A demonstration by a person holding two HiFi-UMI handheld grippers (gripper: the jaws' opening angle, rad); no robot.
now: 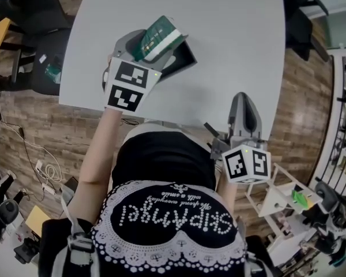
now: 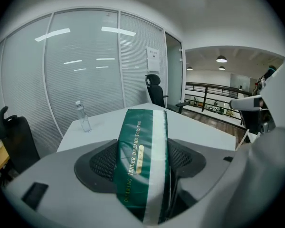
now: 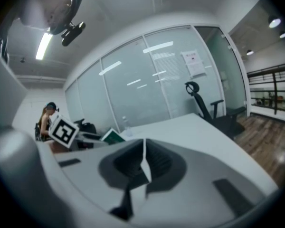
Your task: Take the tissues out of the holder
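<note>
Lettering on tissue pack, left gripper view only

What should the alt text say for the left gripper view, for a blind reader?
The left gripper is shut on a green-and-white tissue pack with gold lettering. Beyond it, a white table carries a clear water bottle, with a black office chair and a glass wall behind.

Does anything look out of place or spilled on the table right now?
Nothing spilled or damaged. The only thing not resting in place is the tissue pack, clamped in the left tool and tilted above the dark holder on the table. The right tool is shut and empty.
</note>
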